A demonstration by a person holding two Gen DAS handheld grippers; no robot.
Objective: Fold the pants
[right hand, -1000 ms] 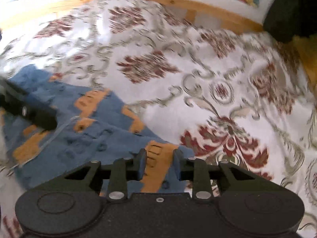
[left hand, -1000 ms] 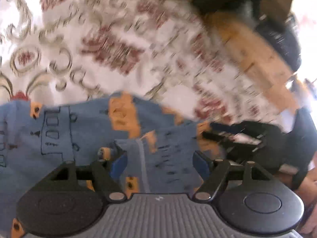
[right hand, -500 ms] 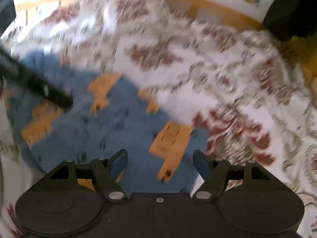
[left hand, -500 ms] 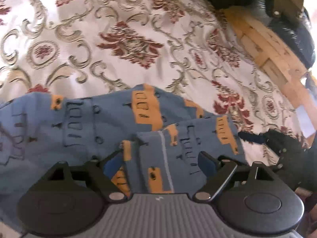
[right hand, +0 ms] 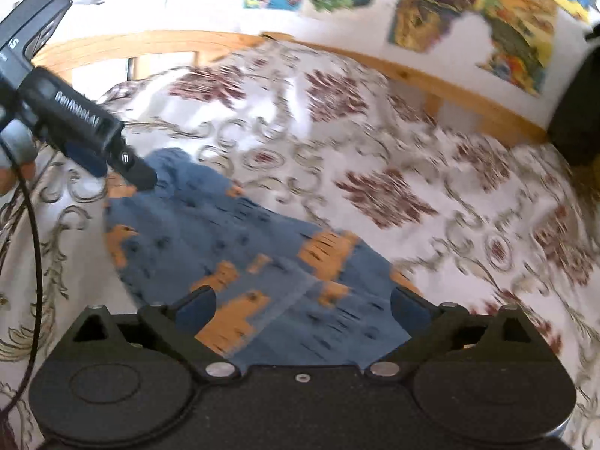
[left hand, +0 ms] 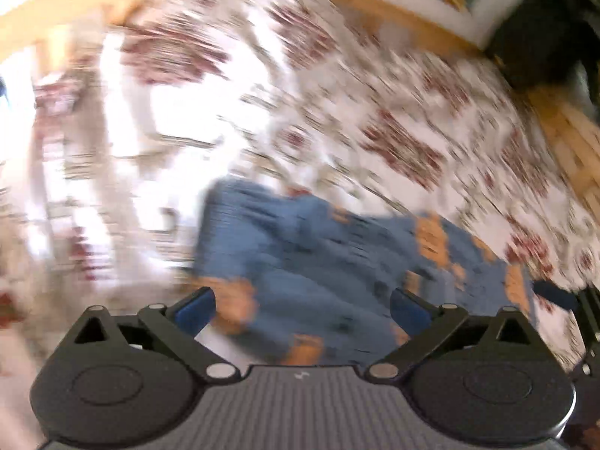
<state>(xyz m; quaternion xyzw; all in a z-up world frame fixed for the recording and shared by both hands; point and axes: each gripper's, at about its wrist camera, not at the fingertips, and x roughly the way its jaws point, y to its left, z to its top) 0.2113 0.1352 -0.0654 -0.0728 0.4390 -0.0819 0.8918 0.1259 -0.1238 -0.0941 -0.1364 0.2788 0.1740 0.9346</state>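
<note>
Blue pants (right hand: 225,247) with orange patches lie folded on a patterned bedspread (right hand: 375,157). My right gripper (right hand: 302,309) is open just above the near edge of the pants, holding nothing. In the left wrist view the pants (left hand: 337,262) are blurred and my left gripper (left hand: 302,309) is open above their near edge, empty. The right wrist view also catches the left gripper (right hand: 123,165) at the far left, over the far end of the pants.
A wooden bed frame (right hand: 450,78) runs behind the bedspread, with posters (right hand: 468,18) on the wall above it. A dark object (right hand: 581,105) stands at the right. A black cable (right hand: 32,262) hangs down at the left.
My right gripper let go of the pants and opened. Both grippers pulled back and up, so more of the bed shows. The left view swung left and is blurred.
</note>
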